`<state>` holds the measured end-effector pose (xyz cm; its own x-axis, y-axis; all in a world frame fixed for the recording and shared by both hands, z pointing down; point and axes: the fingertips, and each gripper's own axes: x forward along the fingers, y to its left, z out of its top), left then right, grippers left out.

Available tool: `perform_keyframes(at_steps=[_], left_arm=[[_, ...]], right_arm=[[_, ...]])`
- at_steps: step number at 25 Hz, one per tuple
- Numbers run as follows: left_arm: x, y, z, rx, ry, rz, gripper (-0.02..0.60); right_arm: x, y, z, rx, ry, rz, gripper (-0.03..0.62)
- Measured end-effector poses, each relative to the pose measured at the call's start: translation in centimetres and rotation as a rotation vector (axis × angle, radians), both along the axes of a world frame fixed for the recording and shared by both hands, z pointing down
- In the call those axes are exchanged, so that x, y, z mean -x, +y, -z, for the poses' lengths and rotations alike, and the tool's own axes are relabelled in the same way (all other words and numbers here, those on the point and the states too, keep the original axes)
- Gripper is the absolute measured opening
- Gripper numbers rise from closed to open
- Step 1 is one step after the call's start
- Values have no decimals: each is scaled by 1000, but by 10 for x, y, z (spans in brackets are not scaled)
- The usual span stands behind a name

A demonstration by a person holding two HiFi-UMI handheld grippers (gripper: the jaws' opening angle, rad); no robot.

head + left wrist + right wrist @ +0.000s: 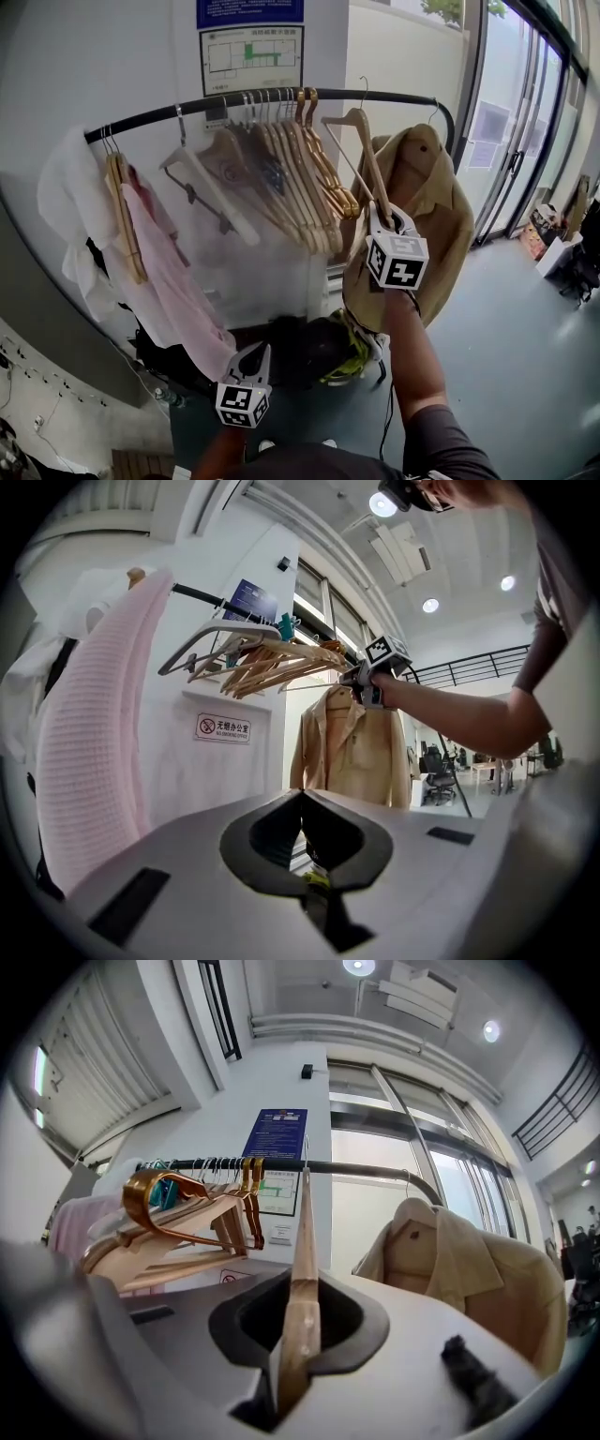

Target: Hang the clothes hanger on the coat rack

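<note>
Colour log, black coat rack
Pale tan clothes hanger beneath; beige jacket at right end; pink ribbed knit at left end; copper-gold hangers mid-rack.

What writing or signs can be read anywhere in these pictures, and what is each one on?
"无烟办公室 NO SMOKING OFFICE", next to a no-smoking symbol: on the small white wall sign, seen in the left gripper view.
Blue poster, high up: white print, too small to read.
Floor plan just below it, with green patches: lettering too blurred to read.
Nothing else readable shows.
</note>
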<state>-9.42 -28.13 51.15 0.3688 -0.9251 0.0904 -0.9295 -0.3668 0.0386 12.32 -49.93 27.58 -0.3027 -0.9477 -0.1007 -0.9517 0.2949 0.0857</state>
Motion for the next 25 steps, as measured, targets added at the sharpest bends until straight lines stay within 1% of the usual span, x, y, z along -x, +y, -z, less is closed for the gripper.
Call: perform_keyframes(at_steps=[8, 14, 21, 25], left_arm=[[10, 1, 0, -3, 12, 21, 9], [9, 0, -2, 1, 10, 15, 9], [7, 0, -4, 3, 11, 4, 9], [5, 0, -4, 4, 11, -7, 9]], right_arm=[[7, -16, -5, 58, 0, 1, 44], [9, -21, -18, 87, -3, 17, 44], [8, -16, -25, 78, -4, 19, 44], [5, -10, -23, 48, -9, 11, 44]])
